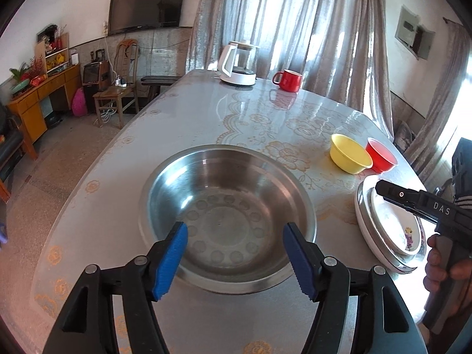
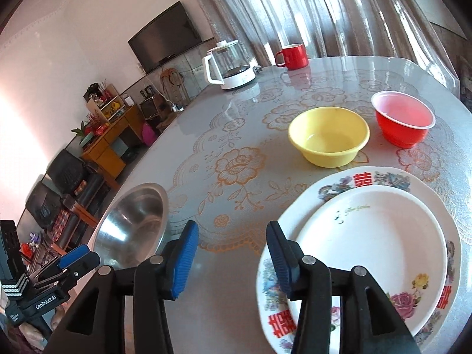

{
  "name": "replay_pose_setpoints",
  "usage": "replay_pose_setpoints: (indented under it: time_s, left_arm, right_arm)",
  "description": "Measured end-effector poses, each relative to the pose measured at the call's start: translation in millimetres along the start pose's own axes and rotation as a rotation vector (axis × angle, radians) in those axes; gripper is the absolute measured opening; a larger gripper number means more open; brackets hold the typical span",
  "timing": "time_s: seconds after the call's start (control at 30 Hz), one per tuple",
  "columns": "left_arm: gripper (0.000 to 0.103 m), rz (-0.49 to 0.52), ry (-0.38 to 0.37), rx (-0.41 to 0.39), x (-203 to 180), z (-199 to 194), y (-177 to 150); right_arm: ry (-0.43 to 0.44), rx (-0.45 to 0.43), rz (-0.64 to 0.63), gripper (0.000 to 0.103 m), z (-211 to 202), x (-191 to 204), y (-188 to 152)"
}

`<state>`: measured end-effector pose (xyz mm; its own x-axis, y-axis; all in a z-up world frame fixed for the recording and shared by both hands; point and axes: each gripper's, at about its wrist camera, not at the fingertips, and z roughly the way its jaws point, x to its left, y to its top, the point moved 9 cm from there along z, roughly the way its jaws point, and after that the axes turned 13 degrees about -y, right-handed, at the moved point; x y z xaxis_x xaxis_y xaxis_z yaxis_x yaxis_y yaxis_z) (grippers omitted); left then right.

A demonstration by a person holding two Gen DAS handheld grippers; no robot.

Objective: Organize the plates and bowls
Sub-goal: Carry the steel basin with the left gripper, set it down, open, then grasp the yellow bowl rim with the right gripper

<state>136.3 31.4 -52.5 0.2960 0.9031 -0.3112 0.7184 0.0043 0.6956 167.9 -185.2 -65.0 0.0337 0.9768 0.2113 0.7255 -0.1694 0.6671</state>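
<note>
A steel bowl (image 1: 227, 221) sits on the table's near left; it also shows in the right wrist view (image 2: 132, 227). My left gripper (image 1: 234, 261) is open and empty, its blue pads astride the bowl's near rim. A small white plate (image 2: 374, 253) lies stacked on a larger flowered plate (image 2: 383, 177) at the near right. My right gripper (image 2: 233, 261) is open and empty, hovering at the plates' left edge. A yellow bowl (image 2: 329, 135) and a red bowl (image 2: 402, 118) stand behind the plates.
A white-and-glass kettle (image 2: 228, 65) and a red mug (image 2: 293, 56) stand at the table's far side by the curtain. The table edge (image 1: 97, 177) drops off to the left, with chairs and a cabinet beyond.
</note>
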Motion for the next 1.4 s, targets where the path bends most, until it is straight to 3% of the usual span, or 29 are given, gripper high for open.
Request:
replay_pose_setpoints:
  time_s: [0.67,1.0,1.4]
  left_arm:
    - [0.084,0.091,-0.092,0.072,-59.5,50.3,18.2]
    - [0.098,0.128,-0.145,0.082,-90.6,80.3,40.9]
    - [0.102,-0.042,-0.239,0.183,-110.9,143.2,67.7]
  right_arm:
    - [-0.073,0.0,0.15,0.054,-2.1,-70.8,7.4]
    - [-0.109,-0.003,0.203,0.054,5.7,-98.0,25.1]
    - [-0.136,0.011,0.226,0.054,35.5,-122.2,60.9]
